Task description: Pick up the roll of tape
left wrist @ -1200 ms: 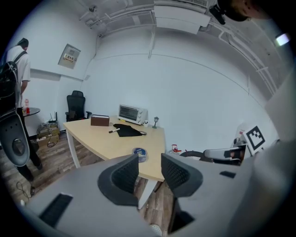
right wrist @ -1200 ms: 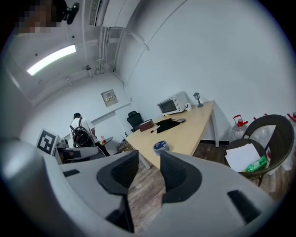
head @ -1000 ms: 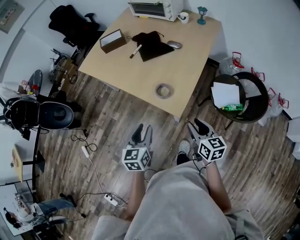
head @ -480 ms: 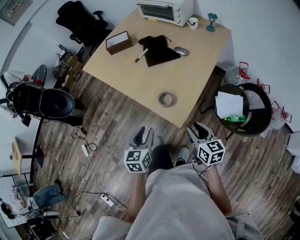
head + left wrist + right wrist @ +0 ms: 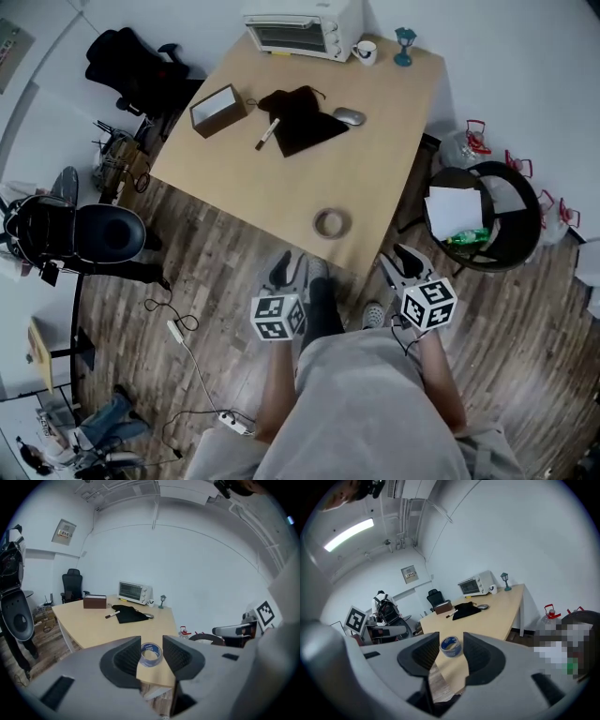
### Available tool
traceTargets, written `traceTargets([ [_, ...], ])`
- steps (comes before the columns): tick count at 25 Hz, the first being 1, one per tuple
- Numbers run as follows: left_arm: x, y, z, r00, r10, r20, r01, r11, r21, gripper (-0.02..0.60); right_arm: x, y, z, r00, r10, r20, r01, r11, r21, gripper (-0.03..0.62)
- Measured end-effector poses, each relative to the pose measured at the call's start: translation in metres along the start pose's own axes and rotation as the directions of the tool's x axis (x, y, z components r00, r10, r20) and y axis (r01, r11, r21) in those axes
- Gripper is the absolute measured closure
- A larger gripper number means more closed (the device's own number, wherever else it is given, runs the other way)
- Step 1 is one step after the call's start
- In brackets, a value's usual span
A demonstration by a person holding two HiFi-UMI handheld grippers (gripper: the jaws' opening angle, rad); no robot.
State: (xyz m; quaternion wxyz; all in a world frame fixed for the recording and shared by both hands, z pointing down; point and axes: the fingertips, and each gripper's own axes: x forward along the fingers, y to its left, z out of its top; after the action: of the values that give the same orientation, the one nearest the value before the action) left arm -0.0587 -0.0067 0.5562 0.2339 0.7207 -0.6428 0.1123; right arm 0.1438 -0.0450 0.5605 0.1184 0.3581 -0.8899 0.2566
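The roll of tape (image 5: 331, 223) lies flat on the wooden table (image 5: 375, 141), close to its near corner. It has a blue-printed core and shows far off between the jaws in the left gripper view (image 5: 151, 654) and the right gripper view (image 5: 451, 646). My left gripper (image 5: 286, 271) hangs over the floor just short of the table edge, jaws open and empty. My right gripper (image 5: 399, 263) is to the right of the corner, also open with nothing in it. Both point toward the table.
On the table are a toaster oven (image 5: 302, 26), a brown box (image 5: 217, 110), a black cloth (image 5: 300, 117) with a marker (image 5: 267, 133), a computer mouse (image 5: 349, 116), a cup (image 5: 365, 52) and a small lamp (image 5: 405, 40). A black round stool with papers (image 5: 481, 214) stands right; office chairs (image 5: 80, 230) stand left.
Both grippers and the person have come closer to the table; the tape roll now lies nearer the grippers in the head view. Both stayed open and empty.
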Motion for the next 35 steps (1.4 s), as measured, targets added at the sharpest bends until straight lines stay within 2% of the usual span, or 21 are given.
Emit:
traceTargets([
  [5, 0.045, 0.013, 0.015, 0.997, -0.068, -0.034, 0.067, 0.997, -0.031, 0.445, 0.017, -0.009, 0.011, 0.998, -0.065, 0.005, 0.065, 0.997, 0.033, 0.431],
  [9, 0.078, 0.018, 0.021, 0.991, -0.113, -0.076, 0.113, 0.994, -0.001, 0.445, 0.032, -0.014, 0.026, 0.995, -0.096, 0.041, 0.093, 0.993, 0.07, 0.431],
  [19, 0.133, 0.032, 0.011, 0.964, -0.192, -0.184, 0.199, 0.98, 0.023, 0.444, 0.062, -0.019, 0.033, 0.988, -0.15, 0.017, 0.149, 0.985, 0.083, 0.431],
  [26, 0.161, 0.027, -0.016, 0.915, -0.247, -0.319, 0.287, 0.954, 0.085, 0.443, 0.077, -0.017, 0.056, 0.99, -0.144, 0.007, 0.143, 0.989, 0.038, 0.431],
  [32, 0.174, 0.019, -0.042, 0.864, -0.269, -0.426, 0.363, 0.919, 0.156, 0.443, 0.075, -0.014, 0.041, 0.987, -0.162, -0.016, 0.163, 0.983, 0.082, 0.431],
  [35, 0.181, 0.017, -0.055, 0.837, -0.253, -0.485, 0.394, 0.894, 0.213, 0.445, 0.072, -0.023, 0.039, 0.981, -0.191, -0.02, 0.192, 0.976, 0.105, 0.431],
])
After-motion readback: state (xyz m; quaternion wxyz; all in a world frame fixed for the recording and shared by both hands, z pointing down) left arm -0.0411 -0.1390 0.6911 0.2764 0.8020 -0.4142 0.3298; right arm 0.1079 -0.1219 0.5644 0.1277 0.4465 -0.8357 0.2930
